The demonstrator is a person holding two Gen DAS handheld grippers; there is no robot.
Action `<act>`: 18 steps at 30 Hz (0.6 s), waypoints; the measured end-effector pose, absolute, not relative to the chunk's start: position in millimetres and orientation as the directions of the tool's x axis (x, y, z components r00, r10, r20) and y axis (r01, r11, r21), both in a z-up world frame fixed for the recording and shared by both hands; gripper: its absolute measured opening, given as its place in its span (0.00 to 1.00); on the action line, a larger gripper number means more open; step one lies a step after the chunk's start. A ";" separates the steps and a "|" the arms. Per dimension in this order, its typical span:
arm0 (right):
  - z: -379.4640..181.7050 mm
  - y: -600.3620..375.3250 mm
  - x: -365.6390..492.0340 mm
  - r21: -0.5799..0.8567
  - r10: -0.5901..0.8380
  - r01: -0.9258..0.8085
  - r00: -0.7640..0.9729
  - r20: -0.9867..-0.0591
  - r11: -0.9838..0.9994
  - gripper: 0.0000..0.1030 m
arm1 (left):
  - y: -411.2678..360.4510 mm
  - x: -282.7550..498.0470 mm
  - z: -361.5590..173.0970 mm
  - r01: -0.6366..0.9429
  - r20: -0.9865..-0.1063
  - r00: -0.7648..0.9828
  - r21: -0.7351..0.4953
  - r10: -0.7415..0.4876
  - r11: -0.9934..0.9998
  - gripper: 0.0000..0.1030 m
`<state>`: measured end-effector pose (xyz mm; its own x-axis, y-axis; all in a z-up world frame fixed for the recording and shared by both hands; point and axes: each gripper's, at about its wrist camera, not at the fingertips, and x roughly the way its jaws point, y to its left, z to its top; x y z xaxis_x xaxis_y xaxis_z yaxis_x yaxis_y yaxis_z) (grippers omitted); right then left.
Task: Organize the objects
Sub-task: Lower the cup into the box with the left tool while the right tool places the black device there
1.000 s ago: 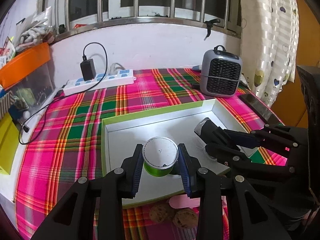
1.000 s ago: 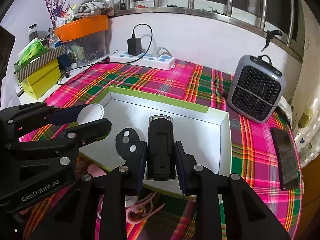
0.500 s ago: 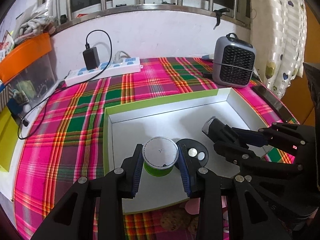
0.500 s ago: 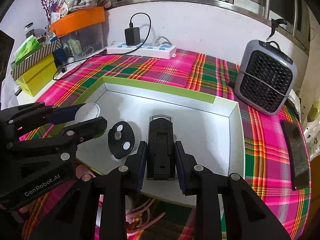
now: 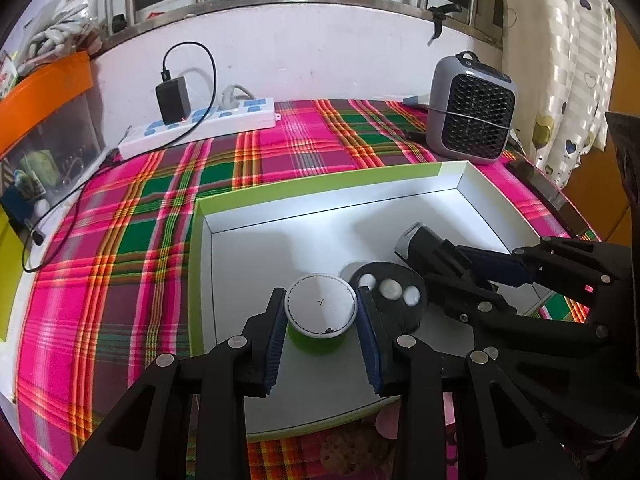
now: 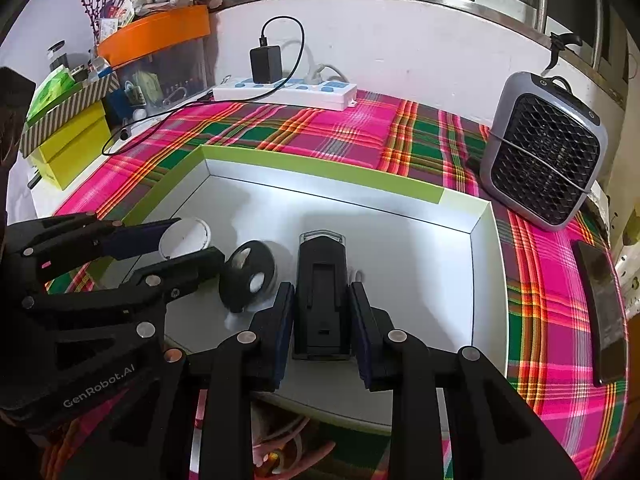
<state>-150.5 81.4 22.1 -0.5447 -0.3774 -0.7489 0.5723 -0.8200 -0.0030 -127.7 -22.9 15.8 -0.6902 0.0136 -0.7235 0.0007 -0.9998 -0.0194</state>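
Observation:
A shallow white tray with a green rim lies on the plaid cloth. My left gripper is shut on a small green jar with a white lid, held low over the tray's front left part. My right gripper is shut on a black oblong device, held low over the tray floor. A black oval piece with silver discs lies in the tray between the two grippers.
A grey mini heater stands behind the tray's right corner. A white power strip with a black charger lies by the wall. A dark phone lies at the right. Boxes stand left. Cookies lie in front.
Both grippers have moved forward and lower over the tray with their objects still held. The black oval piece has come into view between them.

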 end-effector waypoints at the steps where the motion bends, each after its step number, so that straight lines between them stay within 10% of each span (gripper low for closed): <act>1: 22.0 81.2 -150.4 -0.005 -0.377 0.573 -0.546 -0.748 -0.820 0.28 | -22.7 -128.2 15.8 0.000 -0.724 -0.689 -0.019 0.014 -1.000 0.31; 18: 37.8 90.7 -139.3 -0.016 -0.383 0.558 -0.589 -0.712 -0.830 0.41 | -29.5 -118.9 27.1 0.011 -0.698 -0.715 -0.069 0.040 -0.998 0.32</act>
